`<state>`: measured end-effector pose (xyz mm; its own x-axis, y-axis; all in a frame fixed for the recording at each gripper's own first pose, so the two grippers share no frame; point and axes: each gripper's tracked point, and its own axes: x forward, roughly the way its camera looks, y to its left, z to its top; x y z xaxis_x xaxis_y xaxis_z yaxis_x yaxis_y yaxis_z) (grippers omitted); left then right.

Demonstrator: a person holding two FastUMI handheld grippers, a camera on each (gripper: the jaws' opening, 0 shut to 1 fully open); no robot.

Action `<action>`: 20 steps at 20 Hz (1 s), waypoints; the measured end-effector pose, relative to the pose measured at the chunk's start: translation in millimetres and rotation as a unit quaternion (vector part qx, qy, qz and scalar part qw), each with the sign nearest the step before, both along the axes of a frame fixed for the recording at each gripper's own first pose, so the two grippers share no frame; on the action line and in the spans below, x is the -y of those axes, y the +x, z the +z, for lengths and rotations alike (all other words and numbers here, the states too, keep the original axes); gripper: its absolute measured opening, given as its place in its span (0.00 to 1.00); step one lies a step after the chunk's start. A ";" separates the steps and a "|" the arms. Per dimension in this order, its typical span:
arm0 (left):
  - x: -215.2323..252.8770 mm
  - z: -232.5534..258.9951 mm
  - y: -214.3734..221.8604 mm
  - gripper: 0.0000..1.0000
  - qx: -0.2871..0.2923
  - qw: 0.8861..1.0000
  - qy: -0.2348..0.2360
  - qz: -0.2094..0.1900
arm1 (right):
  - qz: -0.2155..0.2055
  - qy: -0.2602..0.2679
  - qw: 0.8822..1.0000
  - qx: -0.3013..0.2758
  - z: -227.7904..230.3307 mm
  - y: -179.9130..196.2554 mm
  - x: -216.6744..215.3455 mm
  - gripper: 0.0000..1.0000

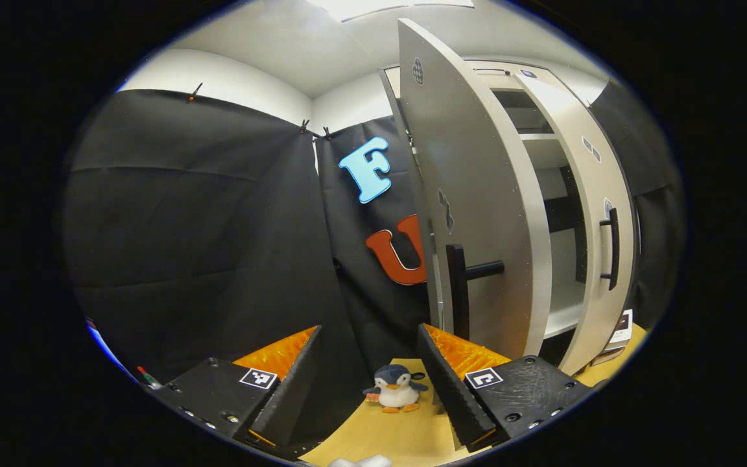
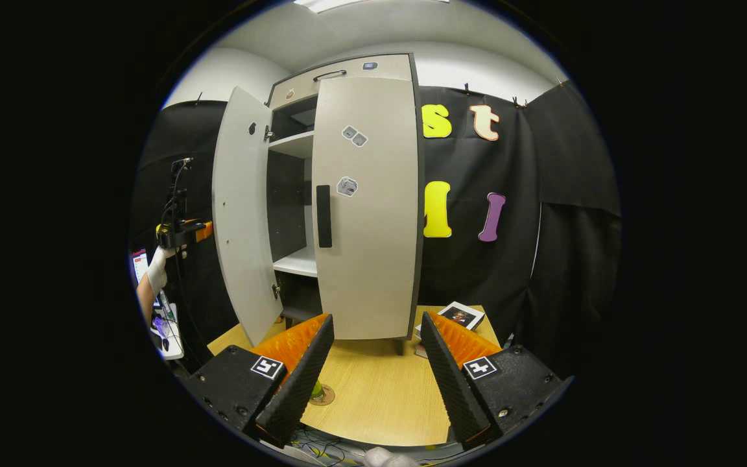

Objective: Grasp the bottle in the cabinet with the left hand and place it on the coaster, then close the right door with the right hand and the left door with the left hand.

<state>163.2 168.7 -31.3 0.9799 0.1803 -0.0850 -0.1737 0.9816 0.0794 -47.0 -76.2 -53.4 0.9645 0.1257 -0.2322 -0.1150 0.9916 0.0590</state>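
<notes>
Pale left door [image 1: 477, 214] stands ajar just right of the spread, empty left gripper [image 1: 368, 383], its dark upright handle [image 1: 458, 292] nearest; right door [image 2: 367, 207] looks shut, right gripper [image 2: 377, 383] empty.

Left gripper view sits close beside the cabinet [image 1: 542, 214] — right gripper view faces it farther back.

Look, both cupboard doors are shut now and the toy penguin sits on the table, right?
Not quite. The right door is shut, but the left door is wide open, as the right gripper view shows. The toy penguin does sit on the table.
</notes>
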 end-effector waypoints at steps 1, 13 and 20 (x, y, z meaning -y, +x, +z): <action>9.2 0.9 1.1 0.89 0.002 1.000 -0.001 -0.008 | 0.001 0.000 1.000 0.001 -0.3 -1.4 -0.9 0.83; 112.0 -4.2 34.4 0.96 0.003 0.995 -0.021 -0.093 | -0.033 -0.003 0.999 0.017 13.7 -9.4 18.2 0.83; 136.0 3.1 -2.1 0.96 0.003 0.992 -0.033 -0.121 | -0.056 -0.001 0.998 0.023 15.9 -5.4 19.8 0.83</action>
<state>161.1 32.6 -28.2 0.9943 -0.0657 -0.0837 0.0670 0.9977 0.0137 -52.4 -96.0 -37.5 0.9823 0.0161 -0.1867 -0.0062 0.9985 0.0536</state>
